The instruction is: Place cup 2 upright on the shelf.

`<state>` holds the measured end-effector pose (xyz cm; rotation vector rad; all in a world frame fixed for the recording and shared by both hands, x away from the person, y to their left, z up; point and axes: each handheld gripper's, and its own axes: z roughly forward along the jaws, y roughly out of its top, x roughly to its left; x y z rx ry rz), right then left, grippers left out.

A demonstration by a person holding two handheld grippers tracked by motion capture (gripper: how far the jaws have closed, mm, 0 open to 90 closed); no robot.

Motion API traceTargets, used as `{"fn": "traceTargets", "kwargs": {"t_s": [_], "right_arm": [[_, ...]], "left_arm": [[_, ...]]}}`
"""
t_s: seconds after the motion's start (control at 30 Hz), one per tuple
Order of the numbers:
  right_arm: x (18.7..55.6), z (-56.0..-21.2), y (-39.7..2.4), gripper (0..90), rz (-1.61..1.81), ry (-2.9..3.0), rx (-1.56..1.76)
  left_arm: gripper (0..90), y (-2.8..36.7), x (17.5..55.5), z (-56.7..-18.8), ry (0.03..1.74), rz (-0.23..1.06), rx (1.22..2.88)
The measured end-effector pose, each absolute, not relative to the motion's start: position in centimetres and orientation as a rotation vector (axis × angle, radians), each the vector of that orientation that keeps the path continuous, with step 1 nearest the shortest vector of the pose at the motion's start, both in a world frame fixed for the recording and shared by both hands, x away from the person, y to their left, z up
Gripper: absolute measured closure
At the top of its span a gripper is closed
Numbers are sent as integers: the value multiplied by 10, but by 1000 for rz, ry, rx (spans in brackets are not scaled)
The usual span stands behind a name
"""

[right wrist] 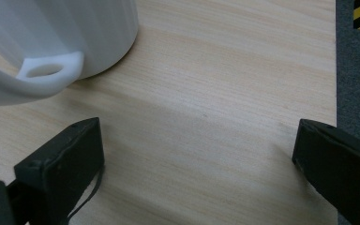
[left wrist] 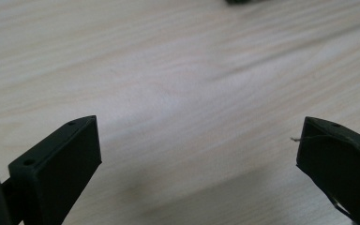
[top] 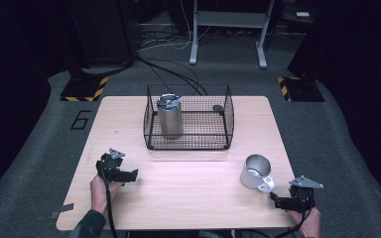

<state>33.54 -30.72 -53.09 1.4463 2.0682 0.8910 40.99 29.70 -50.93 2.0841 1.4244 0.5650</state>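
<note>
Right tongs: jaws spread wide, empty, just beside the white mug
Left tongs: jaws spread wide, empty, over bare worktop

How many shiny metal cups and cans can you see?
2. A tall steel canister stands inside the wire basket at the table's far side. A steel mug sits on the table near the right gripper, untouched.

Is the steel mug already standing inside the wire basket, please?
No, the steel mug stands on the table outside the wire basket, near the right claw.
</note>
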Motion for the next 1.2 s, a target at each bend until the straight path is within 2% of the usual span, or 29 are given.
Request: {"fn": "traceTargets", "kwargs": {"t_s": [0.17, 0.4, 0.83, 1.2], "right_arm": [[336, -531, -308, 0, 885, 2069, 1452], [334, -531, -306, 1, 875, 2056, 1454], [332, -523, -308, 0, 917, 2104, 1470], [320, -483, -302, 5, 966, 2134, 1440]], "left_arm": [[1, 298, 408, -523, 1444, 523, 2070], [0, 298, 403, -532, 1381, 598, 1975], [0, 297, 403, -532, 1376, 599, 1980], [3, 297, 403, -532, 1375, 600, 1979]]}}
